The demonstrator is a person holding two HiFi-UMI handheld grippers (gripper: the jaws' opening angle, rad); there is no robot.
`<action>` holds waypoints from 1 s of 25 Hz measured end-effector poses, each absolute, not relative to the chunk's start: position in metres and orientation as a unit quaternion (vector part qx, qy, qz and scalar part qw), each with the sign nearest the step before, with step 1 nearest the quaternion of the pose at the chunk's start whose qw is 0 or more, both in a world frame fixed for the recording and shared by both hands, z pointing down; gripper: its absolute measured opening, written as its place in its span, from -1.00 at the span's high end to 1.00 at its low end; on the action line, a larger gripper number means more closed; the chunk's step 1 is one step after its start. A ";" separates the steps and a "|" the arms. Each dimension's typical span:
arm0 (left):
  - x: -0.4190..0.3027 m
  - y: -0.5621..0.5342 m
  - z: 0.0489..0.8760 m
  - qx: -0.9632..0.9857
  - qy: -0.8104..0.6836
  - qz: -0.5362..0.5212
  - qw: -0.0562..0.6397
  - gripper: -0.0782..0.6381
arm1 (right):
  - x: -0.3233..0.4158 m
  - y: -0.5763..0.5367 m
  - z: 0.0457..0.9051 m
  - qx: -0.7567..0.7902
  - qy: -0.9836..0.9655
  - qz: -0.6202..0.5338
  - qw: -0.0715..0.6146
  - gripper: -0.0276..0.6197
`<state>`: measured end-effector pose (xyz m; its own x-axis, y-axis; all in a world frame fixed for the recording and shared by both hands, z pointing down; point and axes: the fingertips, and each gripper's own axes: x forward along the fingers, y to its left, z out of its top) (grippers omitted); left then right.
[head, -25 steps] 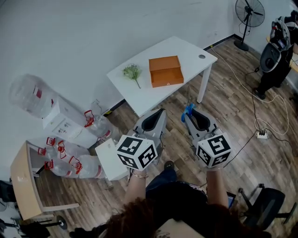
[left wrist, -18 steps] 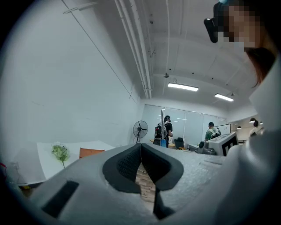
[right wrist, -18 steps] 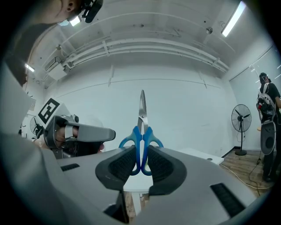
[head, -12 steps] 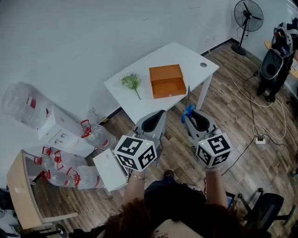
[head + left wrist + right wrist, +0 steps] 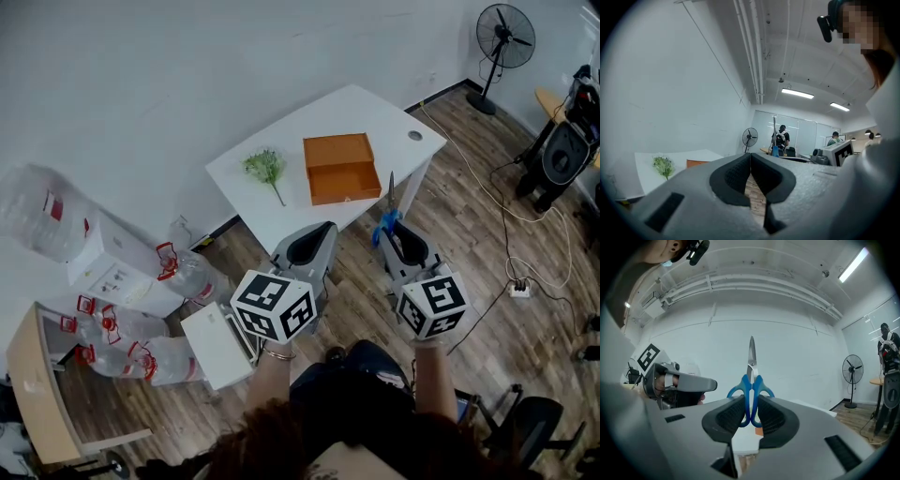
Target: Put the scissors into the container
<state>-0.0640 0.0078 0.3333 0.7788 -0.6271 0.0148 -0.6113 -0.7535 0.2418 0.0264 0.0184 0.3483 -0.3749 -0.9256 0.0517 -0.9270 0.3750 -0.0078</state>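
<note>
Blue-handled scissors [image 5: 751, 380] stand blade-up, their handles clamped between the pads of my right gripper [image 5: 751, 412]. In the head view the scissors [image 5: 387, 208] rise from my right gripper [image 5: 394, 234], which is held in the air in front of the white table [image 5: 281, 202]. An orange open-topped container [image 5: 339, 169] sits on that table, beyond and left of the blade tip. My left gripper [image 5: 309, 251] is shut with nothing in it, held level beside the right one; its jaws [image 5: 751, 171] meet in the left gripper view.
A green plant sprig [image 5: 265, 166] lies on the table left of the container. Water jugs [image 5: 141, 337] and a white box [image 5: 217, 345] crowd the floor at left. A standing fan [image 5: 506, 42], cables [image 5: 511, 248] and chairs are at right. People stand far off in the left gripper view.
Both grippers stayed side by side while I shifted slightly; the scissors now stand higher and closer to the table's near edge. The table and container sit a little further left in view.
</note>
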 end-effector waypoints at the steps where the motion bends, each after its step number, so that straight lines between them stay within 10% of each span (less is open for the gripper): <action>1: -0.064 0.005 0.334 0.936 -0.331 -0.033 0.118 0.73 | 0.027 0.015 0.349 0.559 -0.829 0.018 0.019 0.68; 25: 0.003 -0.143 0.325 0.928 -0.357 -0.026 0.104 0.74 | 0.086 -0.133 0.362 0.531 -0.846 0.005 0.057 0.68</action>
<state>0.0034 -0.1435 0.3252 0.7431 -0.6687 0.0257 -0.6578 -0.7229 0.2114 0.0864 -0.1332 0.3618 -0.4298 -0.8972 0.1016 -0.8984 0.4362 0.0510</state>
